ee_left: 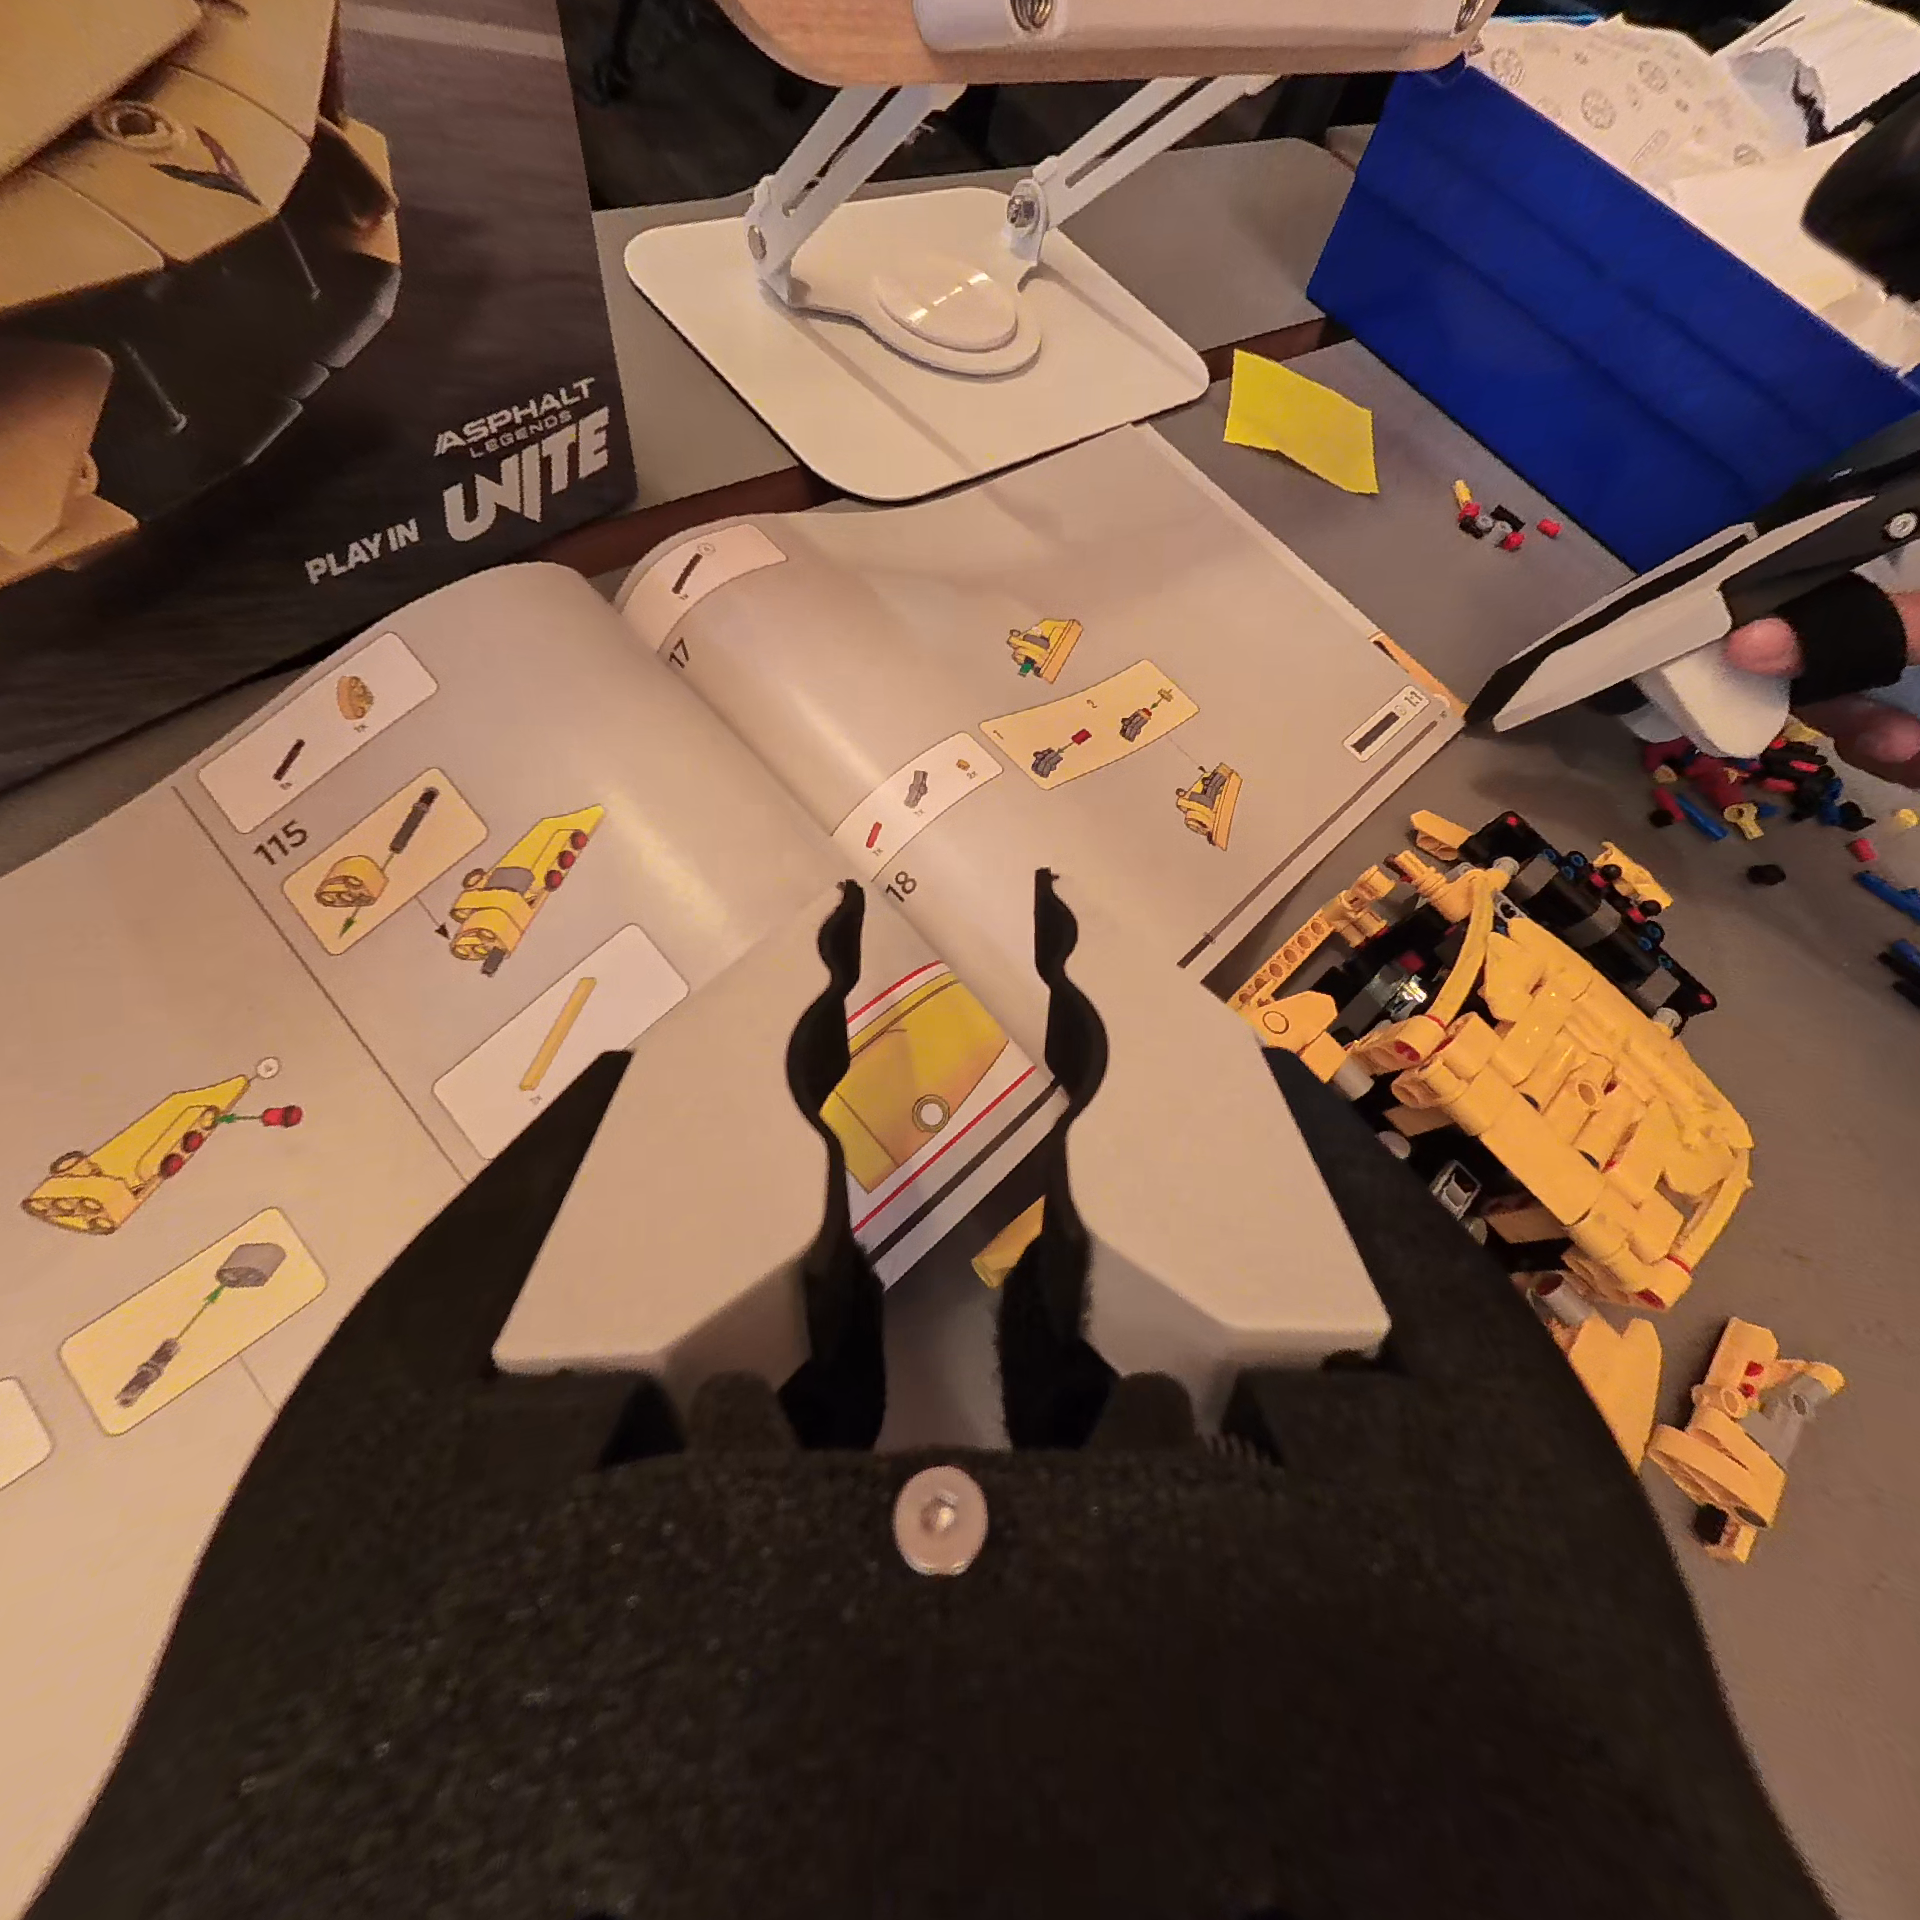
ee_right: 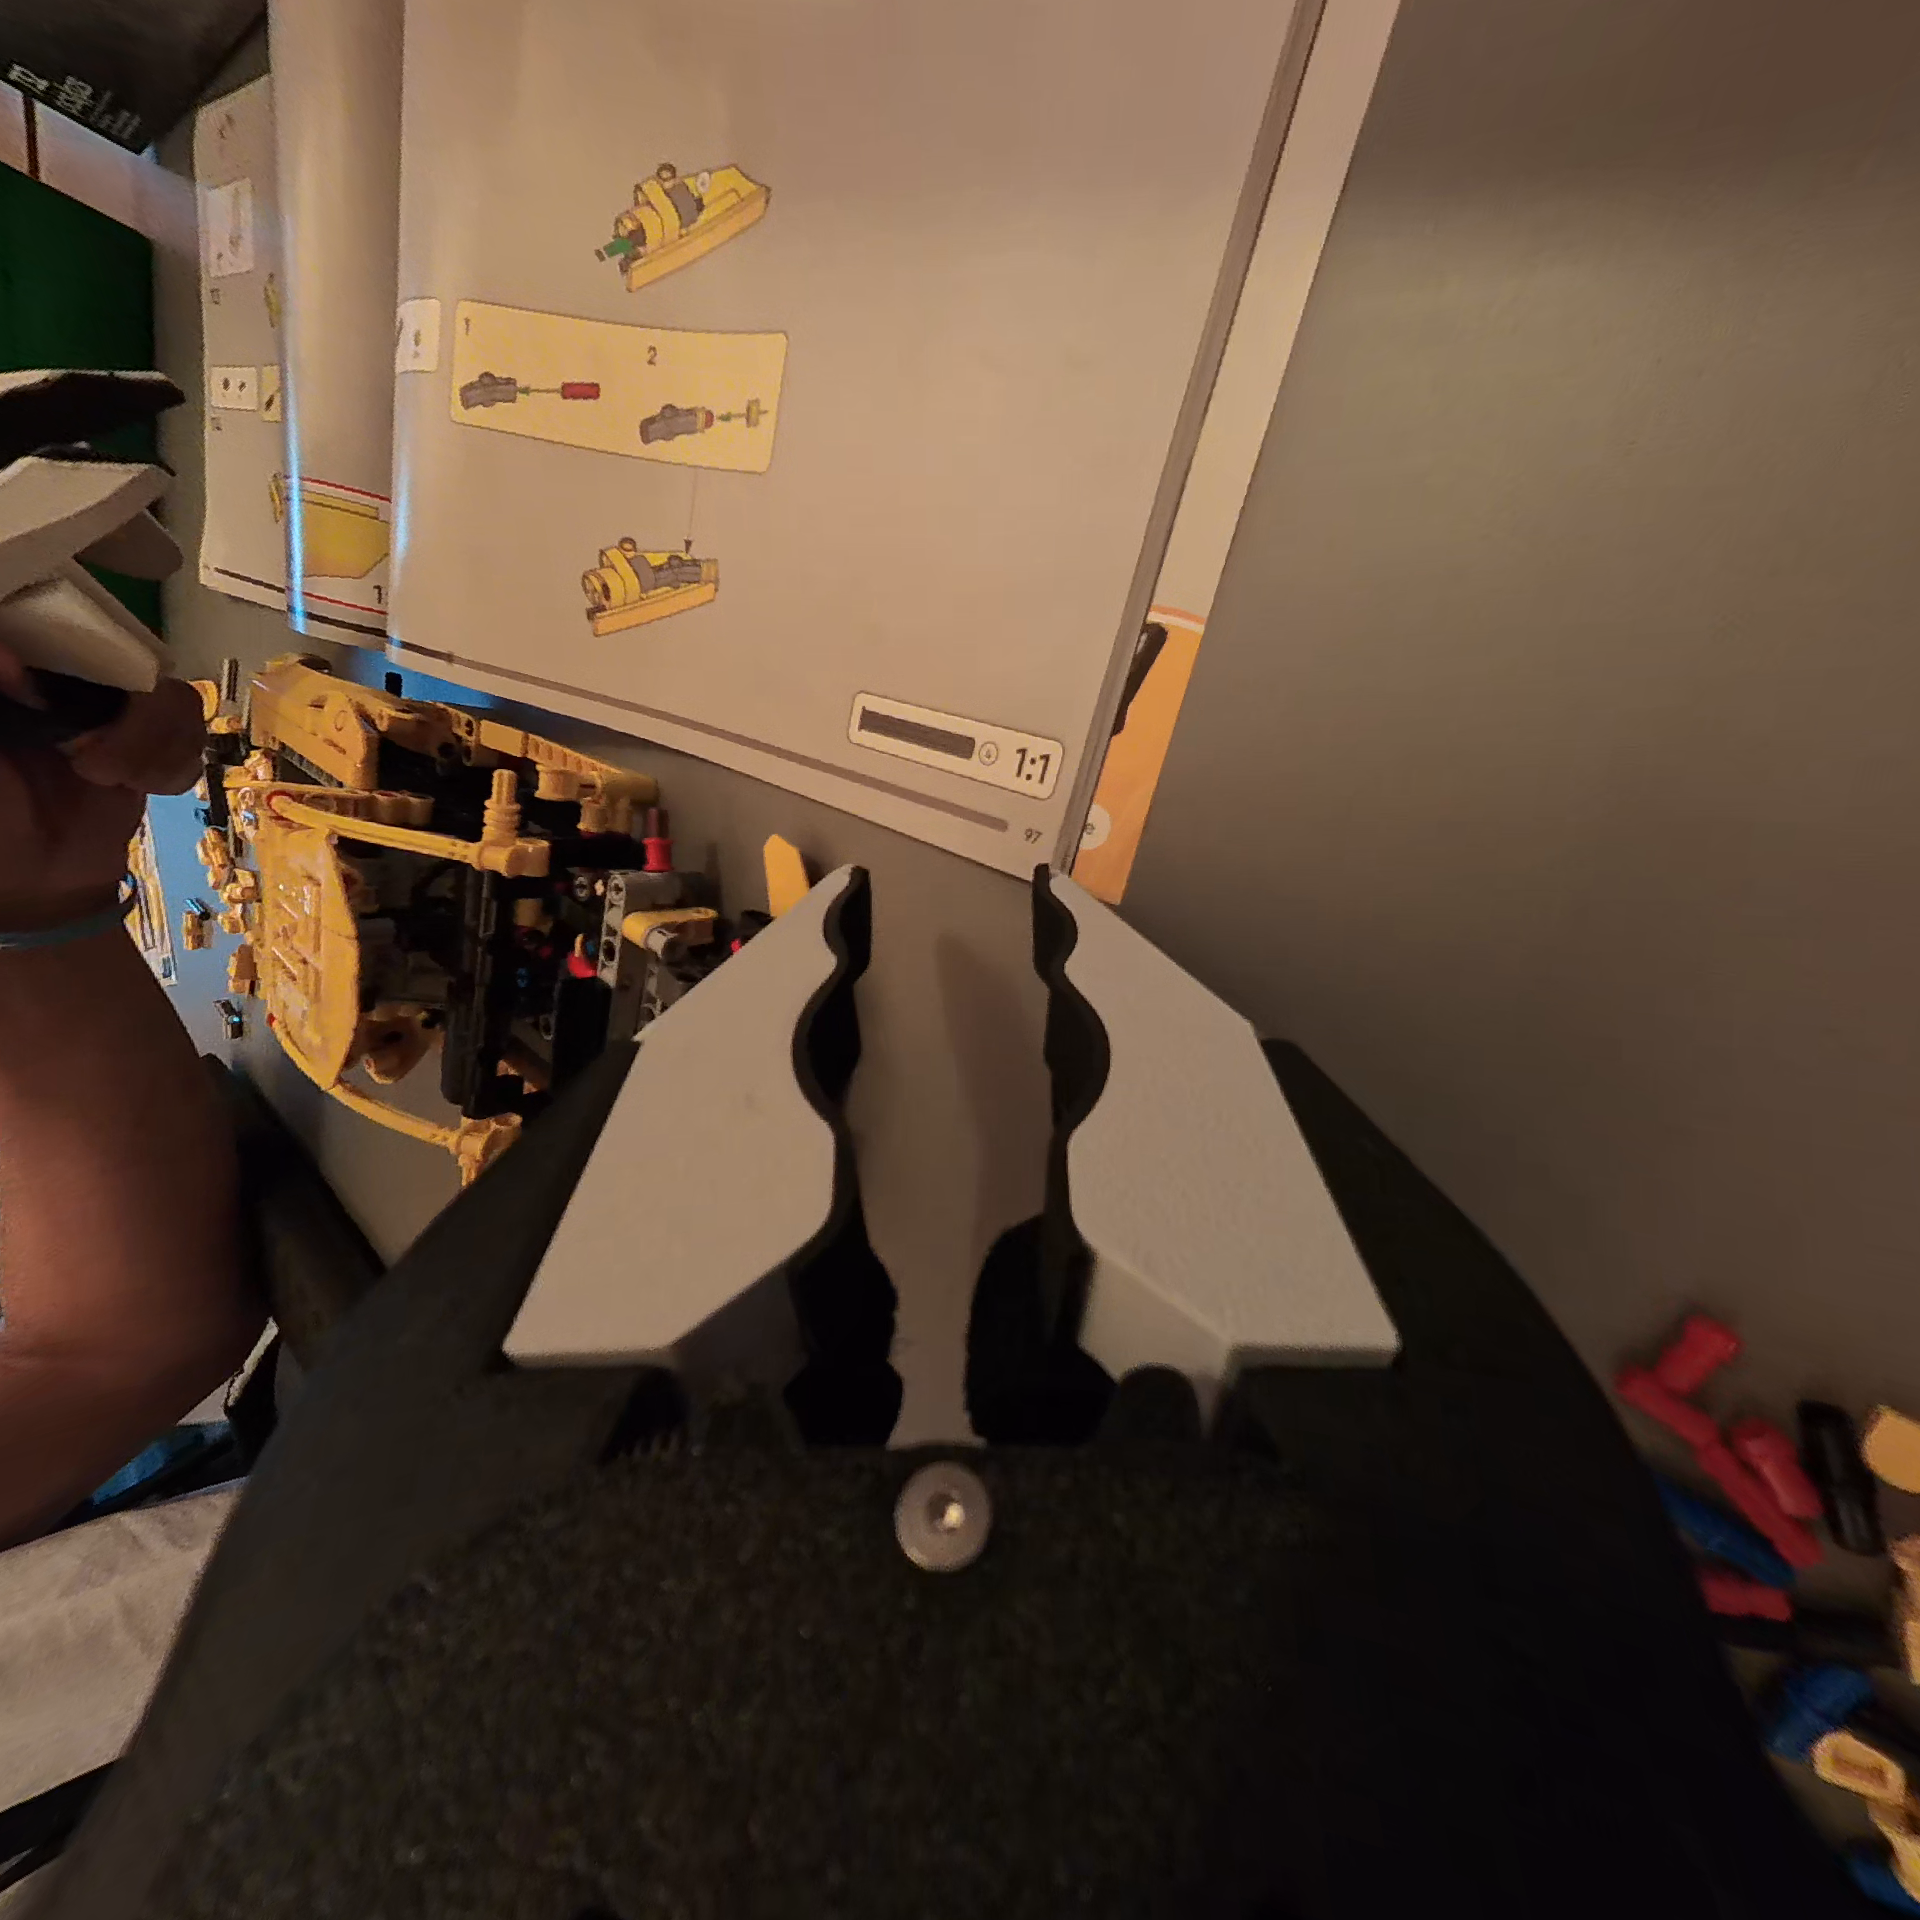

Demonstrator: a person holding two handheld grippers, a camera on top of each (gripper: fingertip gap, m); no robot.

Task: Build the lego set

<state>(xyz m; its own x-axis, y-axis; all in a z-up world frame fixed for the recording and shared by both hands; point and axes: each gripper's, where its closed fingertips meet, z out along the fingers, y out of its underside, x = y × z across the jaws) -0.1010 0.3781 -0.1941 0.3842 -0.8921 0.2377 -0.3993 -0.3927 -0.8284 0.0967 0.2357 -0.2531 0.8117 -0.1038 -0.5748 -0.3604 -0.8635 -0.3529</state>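
A half-built yellow and black lego car (ee_left: pixel 1496 1060) lies on the grey table right of the open instruction booklet (ee_left: pixel 623 790). It also shows in the right wrist view (ee_right: pixel 416 914), left of my fingers. My left gripper (ee_left: pixel 948 883) is open and empty, hovering over the booklet's middle. My right gripper (ee_right: pixel 951 871) is open and empty above the bare table at the booklet's (ee_right: pixel 790 416) lower corner. It also shows at the right edge of the left wrist view (ee_left: pixel 1496 717). A small yellow sub-assembly (ee_left: pixel 1745 1434) lies in front of the car.
The set's dark box (ee_left: pixel 291 343) stands at the back left. A white stand (ee_left: pixel 914 343) sits behind the booklet, a blue bin (ee_left: pixel 1590 312) at the back right. Loose red, blue and black pins (ee_left: pixel 1756 790) (ee_right: pixel 1756 1455) lie scattered right of the car. A yellow paper scrap (ee_left: pixel 1304 421) lies nearby. One gripper's finger ends stand about 25 centimeters off the other's. From the right gripper's tips to the small yellow sub-assembly (ee_left: pixel 1745 1434) is close to 20 centimeters.
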